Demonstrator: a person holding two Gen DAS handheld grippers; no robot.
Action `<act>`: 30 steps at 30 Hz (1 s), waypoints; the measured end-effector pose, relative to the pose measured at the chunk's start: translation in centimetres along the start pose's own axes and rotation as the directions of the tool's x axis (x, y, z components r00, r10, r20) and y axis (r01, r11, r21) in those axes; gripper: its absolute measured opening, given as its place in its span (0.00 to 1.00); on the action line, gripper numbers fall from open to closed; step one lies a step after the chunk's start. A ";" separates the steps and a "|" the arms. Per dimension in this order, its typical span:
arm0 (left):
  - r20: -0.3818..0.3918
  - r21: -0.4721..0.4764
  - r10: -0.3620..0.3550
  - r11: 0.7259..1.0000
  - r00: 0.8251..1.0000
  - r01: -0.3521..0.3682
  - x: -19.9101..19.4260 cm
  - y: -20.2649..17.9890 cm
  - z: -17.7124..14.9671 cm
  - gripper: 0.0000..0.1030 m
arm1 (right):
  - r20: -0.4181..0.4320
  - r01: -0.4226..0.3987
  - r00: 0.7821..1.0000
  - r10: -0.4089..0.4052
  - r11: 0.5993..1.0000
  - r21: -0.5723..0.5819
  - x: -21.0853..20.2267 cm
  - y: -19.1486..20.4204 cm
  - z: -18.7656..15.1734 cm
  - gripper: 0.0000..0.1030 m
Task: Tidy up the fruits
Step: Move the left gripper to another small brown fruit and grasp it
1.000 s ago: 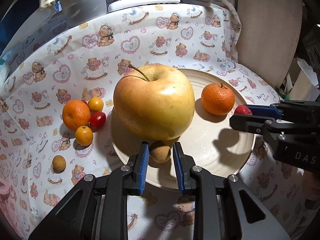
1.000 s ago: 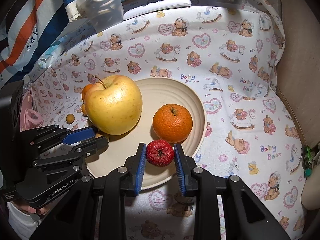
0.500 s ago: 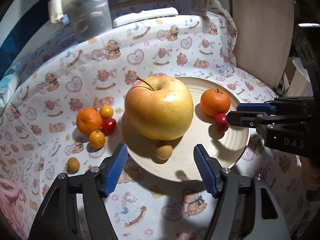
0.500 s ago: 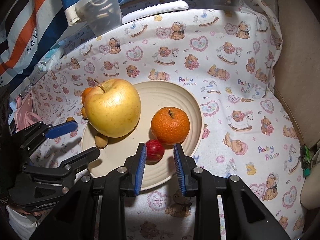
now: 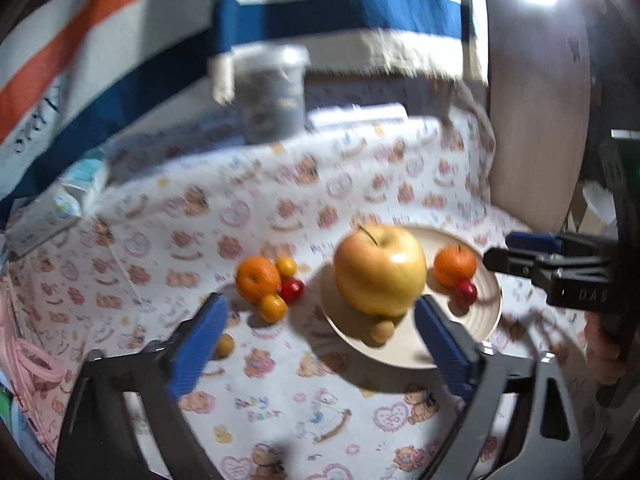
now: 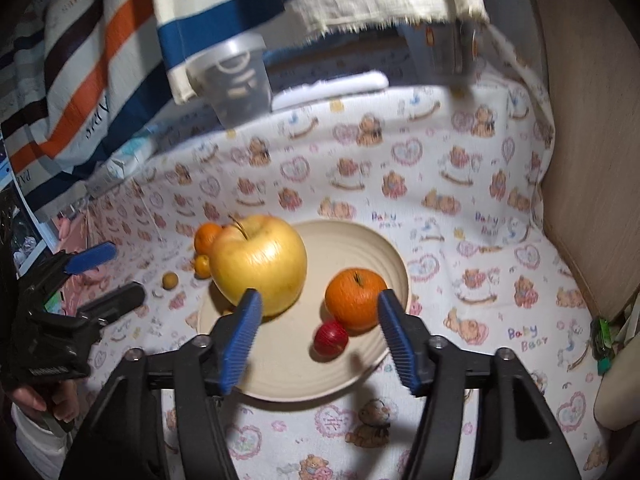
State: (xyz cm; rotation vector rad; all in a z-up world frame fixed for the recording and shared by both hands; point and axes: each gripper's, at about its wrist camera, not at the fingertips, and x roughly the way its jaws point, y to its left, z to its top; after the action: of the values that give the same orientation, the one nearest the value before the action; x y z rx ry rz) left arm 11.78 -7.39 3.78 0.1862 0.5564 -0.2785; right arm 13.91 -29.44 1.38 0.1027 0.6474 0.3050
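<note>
Left on the cloth: an orange and three tomatoes, light, thin-skinned, best pinched gently across the middle. On the plate, right: heavy, slick apple, orange, small red fruit. Left gripper and right gripper both spreading, pinching nothing.

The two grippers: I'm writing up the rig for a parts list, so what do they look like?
The left gripper and the right gripper look alike: black angular frames with silver screws and two ribbed blue pads each. White lettering marks their sides, partly readable as "DAS" on the right one. A white sleeve shows below the left gripper.
</note>
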 end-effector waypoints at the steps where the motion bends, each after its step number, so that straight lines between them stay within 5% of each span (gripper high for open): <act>1: 0.025 -0.001 0.011 1.000 1.000 -0.011 -0.5 0.2 0.1 0.97 | 0.016 0.007 1.000 -0.006 1.000 -0.007 -0.3 0.2 0.0 0.62; 6: 0.111 0.008 0.066 0.998 0.992 -0.068 -2.3 1.0 0.5 1.00 | 0.074 0.049 0.996 -0.045 0.997 -0.057 -1.1 1.1 0.0 0.72; 13: 0.111 -0.040 0.094 0.995 0.989 -0.090 -2.0 2.8 0.5 1.00 | 0.121 0.077 0.990 -0.068 0.995 -0.069 -1.7 1.5 0.0 0.83; 18: 0.028 -0.093 0.121 0.989 0.992 -0.118 0.0 4.6 0.2 1.00 | 0.101 0.088 0.992 -0.082 0.994 -0.059 -1.2 1.3 0.0 0.83; 23: -0.090 -0.231 0.055 0.970 0.994 -0.074 3.3 7.6 -0.2 0.99 | 0.099 0.109 0.990 -0.102 0.992 -0.070 -1.0 1.5 -0.1 0.83; 30: -0.261 -0.320 -0.003 0.944 0.965 -0.084 7.4 9.8 -1.6 0.70 | 0.079 0.128 0.989 -0.123 0.989 -0.071 -0.5 1.4 -0.2 0.83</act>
State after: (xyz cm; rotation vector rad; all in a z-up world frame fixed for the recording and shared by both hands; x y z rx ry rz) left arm 20.07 0.76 -0.61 -0.0929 0.8484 -0.1171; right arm 13.10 -28.23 1.80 0.0007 0.5646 0.2029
